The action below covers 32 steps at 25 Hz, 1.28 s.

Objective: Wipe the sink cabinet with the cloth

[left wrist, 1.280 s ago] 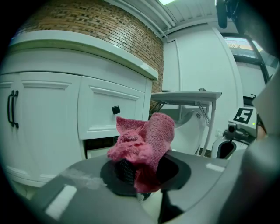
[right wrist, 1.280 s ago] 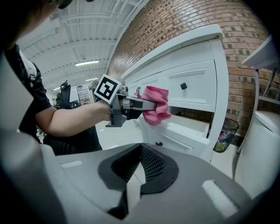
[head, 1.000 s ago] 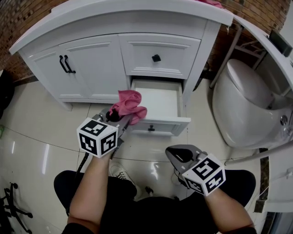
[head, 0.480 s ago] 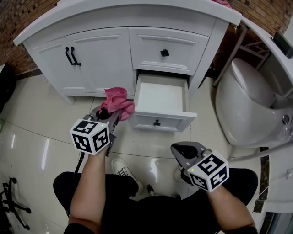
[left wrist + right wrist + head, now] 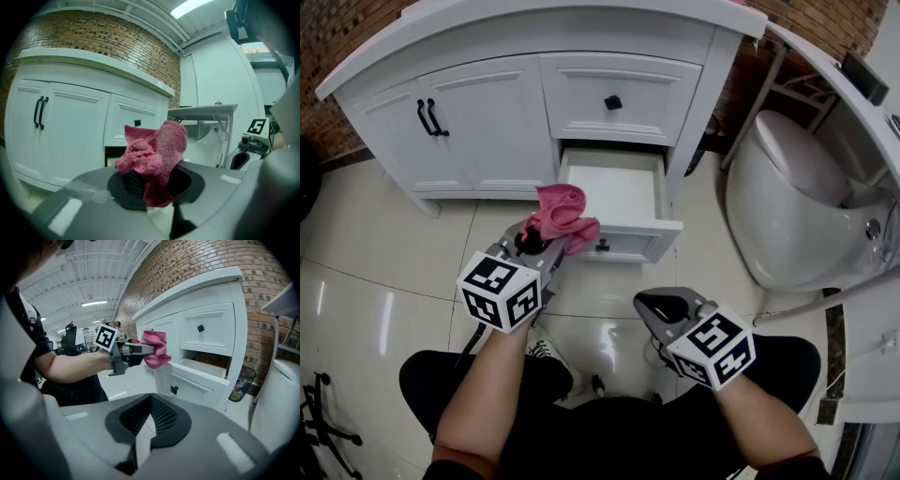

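Left gripper is clamping the bunched pink cloth; right gripper is hanging closed on nothing. Those loose folds could be snagging on the open white drawer.

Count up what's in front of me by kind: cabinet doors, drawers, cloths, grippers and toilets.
Cabinet doors: 2
Drawers: 2, upper shut, lower open
Pink cloth: 1
Grippers: 2, the left gripper holding the cloth, and the right gripper
Toilet: 1
Total: 8
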Each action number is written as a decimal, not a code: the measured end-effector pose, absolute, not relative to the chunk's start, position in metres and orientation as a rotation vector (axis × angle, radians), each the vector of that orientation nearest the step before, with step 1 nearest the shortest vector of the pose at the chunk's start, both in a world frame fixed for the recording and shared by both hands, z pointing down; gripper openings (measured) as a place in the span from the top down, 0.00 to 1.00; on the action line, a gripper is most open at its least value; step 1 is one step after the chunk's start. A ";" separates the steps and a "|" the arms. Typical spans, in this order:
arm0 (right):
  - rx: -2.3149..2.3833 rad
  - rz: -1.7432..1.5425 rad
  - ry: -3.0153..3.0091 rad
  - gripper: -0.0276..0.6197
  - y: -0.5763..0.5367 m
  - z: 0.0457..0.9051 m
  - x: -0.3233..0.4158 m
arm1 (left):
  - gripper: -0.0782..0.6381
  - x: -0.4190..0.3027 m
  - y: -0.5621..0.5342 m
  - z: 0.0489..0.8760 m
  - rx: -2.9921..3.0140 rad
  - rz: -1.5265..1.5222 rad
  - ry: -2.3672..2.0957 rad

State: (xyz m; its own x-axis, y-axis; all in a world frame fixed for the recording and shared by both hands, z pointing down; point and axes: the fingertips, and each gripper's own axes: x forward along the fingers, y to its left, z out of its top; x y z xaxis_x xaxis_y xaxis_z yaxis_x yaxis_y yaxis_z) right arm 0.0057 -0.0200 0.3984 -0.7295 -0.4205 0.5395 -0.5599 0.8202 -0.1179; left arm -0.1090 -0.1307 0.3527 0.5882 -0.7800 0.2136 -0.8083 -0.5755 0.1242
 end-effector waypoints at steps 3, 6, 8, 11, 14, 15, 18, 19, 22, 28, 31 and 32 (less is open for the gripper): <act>0.716 0.369 -2.493 0.95 -0.013 0.406 0.012 | 0.76 -0.061 -0.121 0.365 2.666 0.213 -1.207; 0.741 0.373 -2.486 0.95 -0.013 0.408 0.022 | 0.76 -0.012 -0.113 0.386 2.708 0.262 -1.072; 0.761 0.375 -2.487 0.95 -0.014 0.407 0.028 | 0.76 0.019 -0.109 0.403 2.733 0.312 -0.996; 0.773 0.378 -2.492 0.95 -0.013 0.404 0.035 | 0.76 0.052 -0.107 0.420 2.766 0.380 -0.924; 0.779 0.383 -2.492 0.95 -0.013 0.404 0.040 | 0.76 0.068 -0.113 0.425 2.780 0.386 -0.917; 0.781 0.386 -2.492 0.95 -0.013 0.405 0.042 | 0.76 0.070 -0.116 0.425 2.778 0.378 -0.924; 0.787 0.397 -2.489 0.95 -0.014 0.407 0.046 | 0.76 0.072 -0.125 0.428 2.772 0.367 -0.945; 0.790 0.402 -2.489 0.95 -0.015 0.408 0.047 | 0.76 0.072 -0.127 0.430 2.770 0.369 -0.949; 0.796 0.421 -2.492 0.95 -0.015 0.408 0.050 | 0.76 0.067 -0.131 0.436 2.750 0.372 -0.955; 0.777 0.416 -2.505 0.95 -0.014 0.405 0.044 | 0.76 0.043 -0.134 0.440 2.718 0.378 -1.017; 0.758 0.409 -2.511 0.95 -0.012 0.404 0.037 | 0.76 0.026 -0.134 0.441 2.703 0.374 -1.061; 0.751 0.407 -2.512 0.95 -0.011 0.404 0.035 | 0.76 0.020 -0.135 0.442 2.694 0.373 -1.075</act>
